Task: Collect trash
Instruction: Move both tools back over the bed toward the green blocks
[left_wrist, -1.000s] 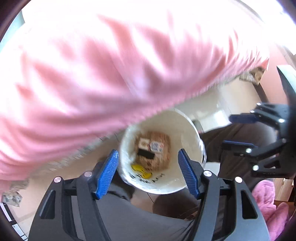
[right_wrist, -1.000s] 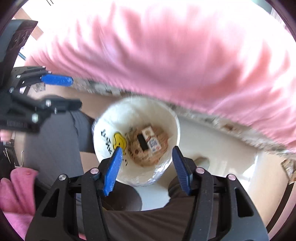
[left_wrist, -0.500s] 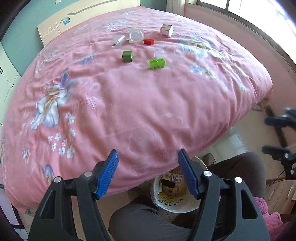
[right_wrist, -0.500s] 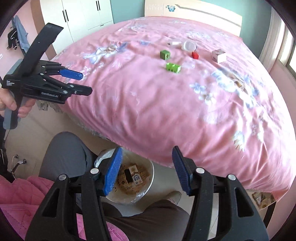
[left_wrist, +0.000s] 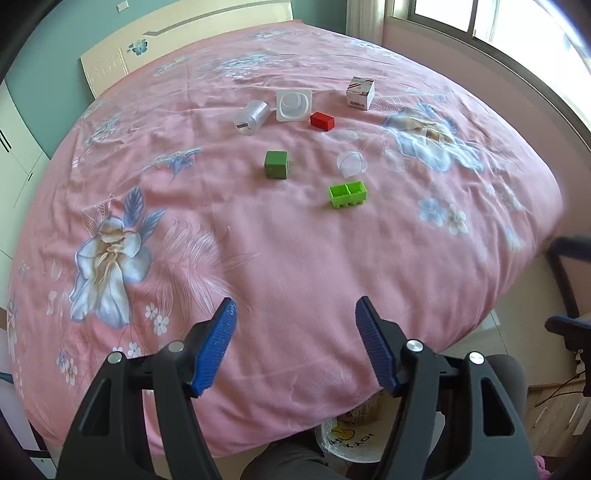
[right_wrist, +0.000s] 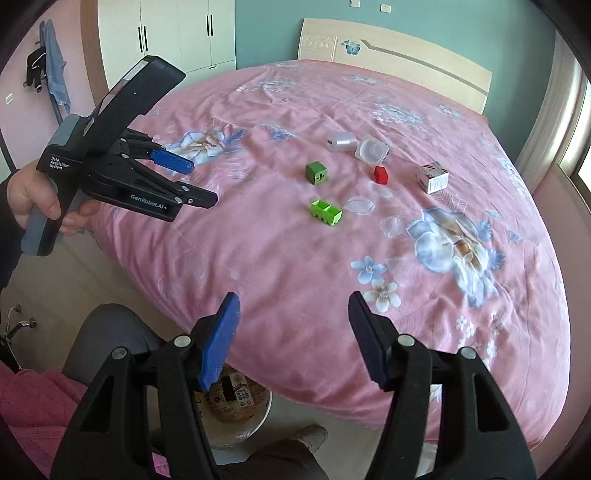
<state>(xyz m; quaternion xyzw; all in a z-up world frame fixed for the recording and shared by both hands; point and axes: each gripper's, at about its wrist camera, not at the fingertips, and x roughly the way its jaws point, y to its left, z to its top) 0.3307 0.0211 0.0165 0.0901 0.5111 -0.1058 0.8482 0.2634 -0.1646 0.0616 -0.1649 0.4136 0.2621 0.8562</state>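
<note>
Grippers both empty, held over the near edge of the bed (left_wrist: 258, 258). Left gripper (left_wrist: 295, 314) jaws spread, only pink floral bedspread between them; it also shows in the right wrist view (right_wrist: 199, 184), gripped by a hand (right_wrist: 33, 199). Right gripper (right_wrist: 293, 306) jaws spread with nothing between them, and they have just been opening a bit wider.

Trash and blocks lie grouped mid-bed, well apart from both grippers. Clear bottle (left_wrist: 251, 117) lies on its side just beside a clear square plastic cup (left_wrist: 293, 106). Red block (left_wrist: 322, 121) sits near the cup. Small white carton (left_wrist: 360, 93) stands apart, toward the window side. Dark green cube (left_wrist: 276, 164) sits nearer, alone. Light green two-cell block (left_wrist: 348, 194) is closest to the grippers, with a clear round lid (left_wrist: 351, 163) just behind it.

White bin (left_wrist: 349, 441) with a yellow smiley sits on the floor at the bed edge, partly hidden by the bedspread; brown packaging (right_wrist: 236, 398) inside it. Person's grey trouser legs flank the bin.
</note>
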